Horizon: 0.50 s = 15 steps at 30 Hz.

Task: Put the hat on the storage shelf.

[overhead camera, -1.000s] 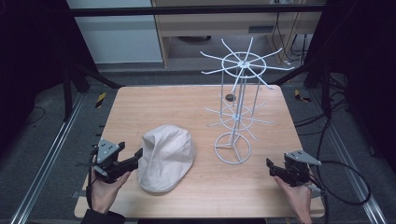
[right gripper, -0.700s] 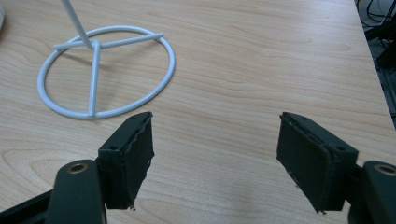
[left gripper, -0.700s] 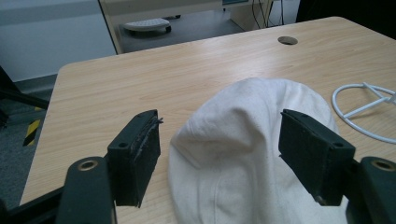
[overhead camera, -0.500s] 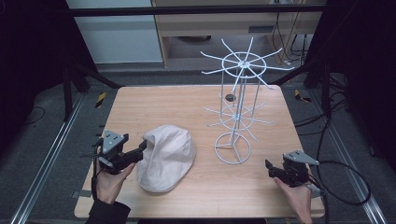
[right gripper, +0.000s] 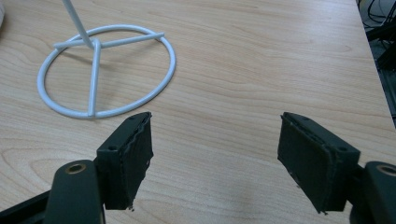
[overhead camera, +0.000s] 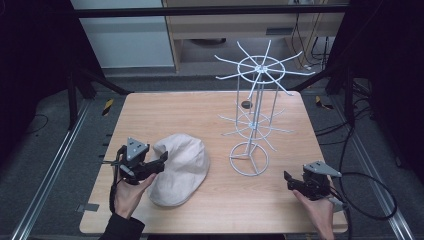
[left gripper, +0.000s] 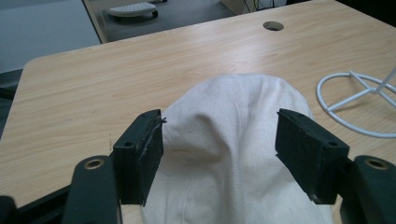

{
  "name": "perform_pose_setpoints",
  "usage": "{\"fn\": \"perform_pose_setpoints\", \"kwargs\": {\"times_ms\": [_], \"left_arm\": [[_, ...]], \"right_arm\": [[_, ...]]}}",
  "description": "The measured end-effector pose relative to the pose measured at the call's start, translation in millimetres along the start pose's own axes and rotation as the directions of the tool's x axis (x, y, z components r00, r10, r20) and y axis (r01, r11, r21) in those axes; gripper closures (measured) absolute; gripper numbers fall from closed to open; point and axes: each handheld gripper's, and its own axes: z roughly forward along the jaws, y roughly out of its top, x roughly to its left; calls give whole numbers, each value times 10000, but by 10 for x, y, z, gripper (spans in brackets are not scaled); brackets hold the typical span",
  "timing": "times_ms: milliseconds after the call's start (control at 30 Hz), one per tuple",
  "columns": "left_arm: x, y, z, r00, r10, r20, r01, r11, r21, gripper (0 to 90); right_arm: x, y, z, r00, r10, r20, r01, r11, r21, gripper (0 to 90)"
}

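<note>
Wooden table (overhead camera: 200,107) carries a cream cap (overhead camera: 180,167) beside a white wire rack (overhead camera: 252,115). Left gripper (left gripper: 219,135) straddles the cap, jaws spread. Right gripper (right gripper: 215,154) hovers wide open near the rack's base.

Each black hand-held gripper (overhead camera: 300,181) carries a grey three-cornered plate, brass-ringed screw holes and a trailing black cable.

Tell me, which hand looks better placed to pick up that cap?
The left. Its tongs stand open astride the cream flat cap, at its edge. The right tongs are open over bare table, beyond the white wire rack.
</note>
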Motion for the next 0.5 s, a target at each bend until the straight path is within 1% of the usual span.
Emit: {"fn": "perform_pose_setpoints", "kwargs": {"times_ms": [100, 133, 300, 433, 500], "left_arm": [[-11, -39, 37, 10000, 10, 29, -10, 10000, 86, 331], [-13, -56, 49, 10000, 16, 3, -16, 9999, 153, 332], [-8, -127, 116, 10000, 34, 66, -37, 9992, 409, 351], [-6, -168, 167, 10000, 84, -39, -82, 9979, 650, 363], [-3, -177, 177, 10000, 73, -43, -70, 9975, 697, 368]], "right_arm": [[0, -2, 5, 10000, -66, 27, 66, 10000, -14, 264], [5, -2, 7, 10000, -18, 3, 18, 10000, 20, 264], [5, -2, 15, 9999, -120, -32, 120, 9999, -15, 272], [10, 1, 10, 10000, -56, -78, 55, 10000, -69, 279], [12, 2, 11, 9999, -78, -74, 78, 9999, -67, 282]]}}
